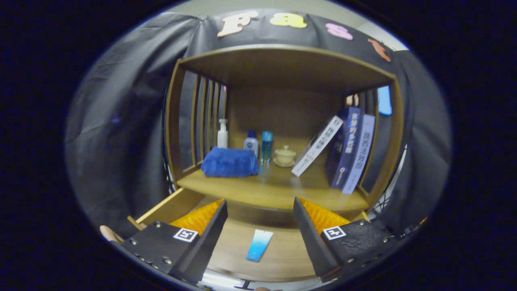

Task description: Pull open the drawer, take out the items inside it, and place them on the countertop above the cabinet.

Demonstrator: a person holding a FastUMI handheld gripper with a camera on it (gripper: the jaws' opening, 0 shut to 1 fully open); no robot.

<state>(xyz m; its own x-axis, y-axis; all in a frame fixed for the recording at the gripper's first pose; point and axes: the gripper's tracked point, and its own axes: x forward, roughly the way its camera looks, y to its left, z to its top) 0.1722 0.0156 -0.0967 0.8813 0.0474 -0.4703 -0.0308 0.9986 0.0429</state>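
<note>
The wooden drawer [169,208] is pulled out below the cabinet's countertop [278,190]. A flat blue-and-white tube [259,245] lies on the drawer's floor, between my two fingers and a little below them. My gripper [260,212] hovers over the drawer, open, with nothing held between the fingers. On the countertop rest a folded blue towel [229,162], a white pump bottle [222,133], a small white bottle with a blue cap [251,143], a tall blue bottle [266,147] and a lidded cream cup on a saucer [285,156].
Three books [343,147] lean against the cabinet's right side. Slatted wooden walls [200,121] and a top board [282,60] enclose the countertop space. Black cloth hangs around the cabinet. A fingertip of a person [108,233] shows beside the left finger.
</note>
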